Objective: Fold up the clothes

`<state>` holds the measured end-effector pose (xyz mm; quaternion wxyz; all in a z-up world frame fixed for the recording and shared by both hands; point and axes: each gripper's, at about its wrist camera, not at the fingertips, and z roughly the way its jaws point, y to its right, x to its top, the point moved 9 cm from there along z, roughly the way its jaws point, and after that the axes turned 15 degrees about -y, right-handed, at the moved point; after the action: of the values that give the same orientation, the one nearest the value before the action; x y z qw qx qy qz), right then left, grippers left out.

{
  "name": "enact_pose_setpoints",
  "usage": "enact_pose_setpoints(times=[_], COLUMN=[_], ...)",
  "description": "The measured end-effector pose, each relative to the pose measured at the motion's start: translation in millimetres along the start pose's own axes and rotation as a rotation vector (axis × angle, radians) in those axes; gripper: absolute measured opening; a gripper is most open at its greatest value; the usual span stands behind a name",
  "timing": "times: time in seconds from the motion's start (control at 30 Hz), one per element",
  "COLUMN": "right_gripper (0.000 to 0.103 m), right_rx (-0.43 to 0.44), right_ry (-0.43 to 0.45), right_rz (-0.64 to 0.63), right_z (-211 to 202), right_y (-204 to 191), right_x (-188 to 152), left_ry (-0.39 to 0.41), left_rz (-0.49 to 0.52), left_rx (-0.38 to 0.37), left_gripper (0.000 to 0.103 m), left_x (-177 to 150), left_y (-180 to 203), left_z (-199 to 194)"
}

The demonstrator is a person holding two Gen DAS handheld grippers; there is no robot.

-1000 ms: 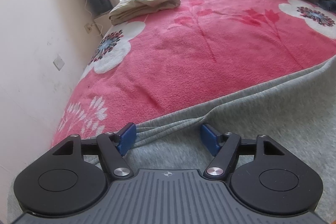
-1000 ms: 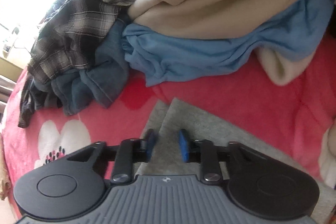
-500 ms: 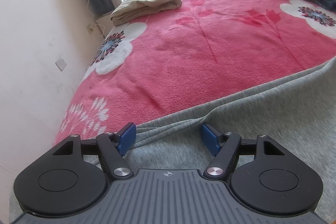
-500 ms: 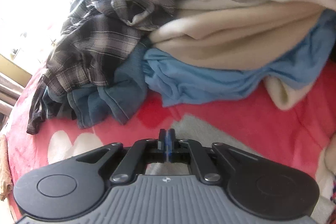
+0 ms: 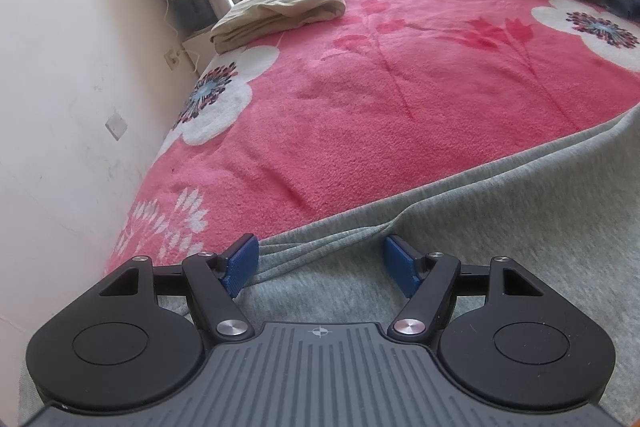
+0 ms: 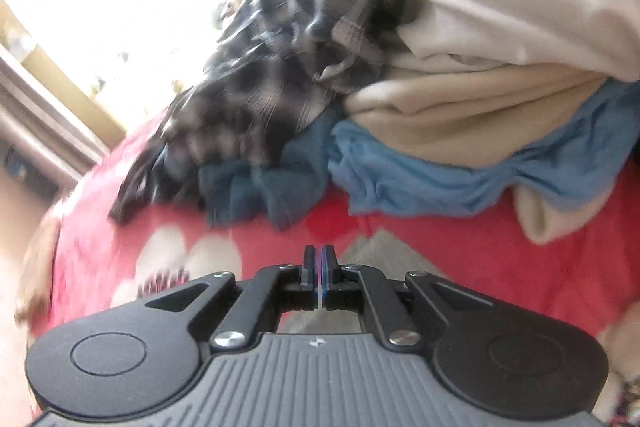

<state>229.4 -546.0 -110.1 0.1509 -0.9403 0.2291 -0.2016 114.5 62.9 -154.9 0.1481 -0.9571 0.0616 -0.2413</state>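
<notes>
Barely started: one folded beige item point(image 5: 280, 9) upper left, grey garment point(image 5: 500, 239) unfolded, pile point(image 6: 400, 107) waiting; left tool point(image 5: 320, 263) open over its hem, right tool point(image 6: 319, 269) closed, grip unclear.

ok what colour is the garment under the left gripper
Grey garment; the left wrist view shows it best.

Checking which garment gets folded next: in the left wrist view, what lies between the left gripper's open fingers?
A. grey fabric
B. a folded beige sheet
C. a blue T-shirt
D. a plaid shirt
A: the grey fabric bunches into ridges between the left gripper, whose blue fingers stand apart.
</notes>
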Motion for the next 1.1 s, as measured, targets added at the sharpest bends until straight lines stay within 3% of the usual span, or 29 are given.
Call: enact_pose_setpoints(times=[0.13, 0.2, 0.3, 0.37, 0.6, 0.8, 0.9, 1.1], right_gripper=[0.005, 0.005, 0.005, 0.005, 0.023, 0.027, 0.028, 0.028], right_rx=[-0.065, -0.036, 0.073, 0.087, 0.154, 0.211, 0.242, 0.341], right_ry=[-0.064, -0.01, 0.094, 0.102, 0.089, -0.012, -0.056, -0.161], right_rz=[-0.077, -0.042, -0.009, -0.059, -0.342, -0.649, -0.779, -0.791], right_z=[8.7, -1.5, -29.1, -40.6, -43.3, -22.1, -13.0, -7.7], right_y=[-0.9, 1.1, -6.7, -22.8, -129.6, -225.3, -255.1, -279.1], right_x=[-22.3, -27.4, -46.0, -61.3, -139.4, -245.7, -294.0, -354.1], left_ry=[0.006, 0.024, 0.055, 0.075, 0.107, 0.056, 0.009, -0.042], left_rz=[0.017, 0.012, 0.001, -0.021, -0.26, -0.484, -0.592, -0.78], left_rx=[0.011, 0.005, -0.006, -0.017, -0.059, -0.048, -0.067, -0.155], left_gripper=[0.07, 0.07, 0.07, 0.07, 0.07, 0.07, 0.071, 0.071], left_x=[2.0, 2.0, 1.7, 0.4, -35.8, -102.6, -142.3, -193.4], left_y=[-0.2, -4.3, -11.2, -18.0, -74.6, -143.3, -168.1, -182.3], left_z=[-4.6, -14.4, -30.4, -41.4, -84.7, -110.8, -112.8, -103.5])
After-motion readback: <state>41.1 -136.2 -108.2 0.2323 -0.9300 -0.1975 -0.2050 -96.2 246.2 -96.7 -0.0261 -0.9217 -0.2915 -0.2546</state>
